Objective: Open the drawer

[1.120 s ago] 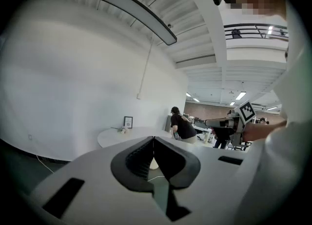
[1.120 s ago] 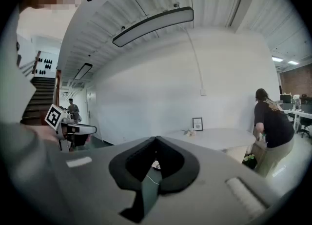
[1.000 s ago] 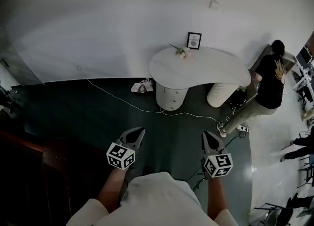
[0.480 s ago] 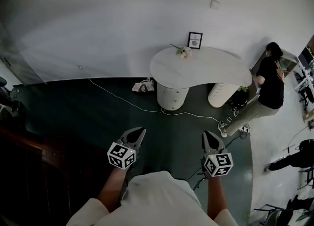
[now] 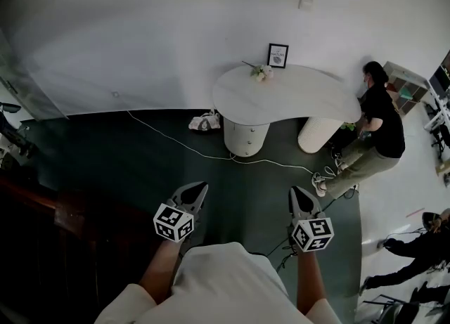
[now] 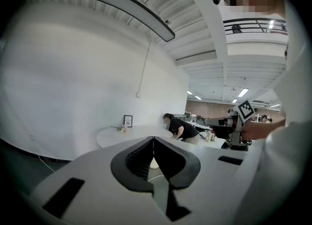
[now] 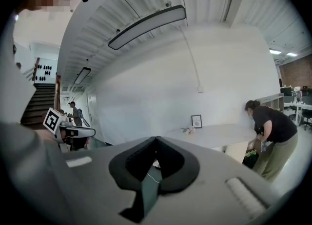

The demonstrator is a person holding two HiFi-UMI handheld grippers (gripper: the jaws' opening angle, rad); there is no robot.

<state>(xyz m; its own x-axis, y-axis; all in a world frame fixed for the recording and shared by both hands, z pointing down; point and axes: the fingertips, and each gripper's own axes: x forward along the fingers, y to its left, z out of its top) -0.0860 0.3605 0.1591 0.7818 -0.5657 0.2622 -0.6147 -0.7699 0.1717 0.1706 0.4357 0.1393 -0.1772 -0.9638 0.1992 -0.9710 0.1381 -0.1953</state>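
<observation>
A white curved table (image 5: pixel 281 94) stands far ahead by the wall, on a round white pedestal (image 5: pixel 245 137) with faint drawer lines on its front. Both grippers hang low in the head view, well short of the table, above the dark green floor. My left gripper (image 5: pixel 201 186) is shut with nothing between its jaws, and its own view shows the left gripper (image 6: pixel 153 138) with the tips meeting. My right gripper (image 5: pixel 298 191) is shut and empty too. In its own view the right gripper (image 7: pixel 156 138) aims toward the table (image 7: pixel 214 132).
A person in a black shirt (image 5: pixel 380 129) bends at the table's right end, by a ribbed white pedestal (image 5: pixel 314 135). A white cable (image 5: pixel 183 145) crosses the floor and a small bag (image 5: pixel 202 123) lies near the pedestal. A framed picture (image 5: pixel 278 55) and flowers (image 5: pixel 261 72) sit on the table. Dark stairs (image 5: pixel 42 245) are at the left.
The person by the table has stepped left and bent closer to it. Both grippers keep the same place in the head view, still shut.
</observation>
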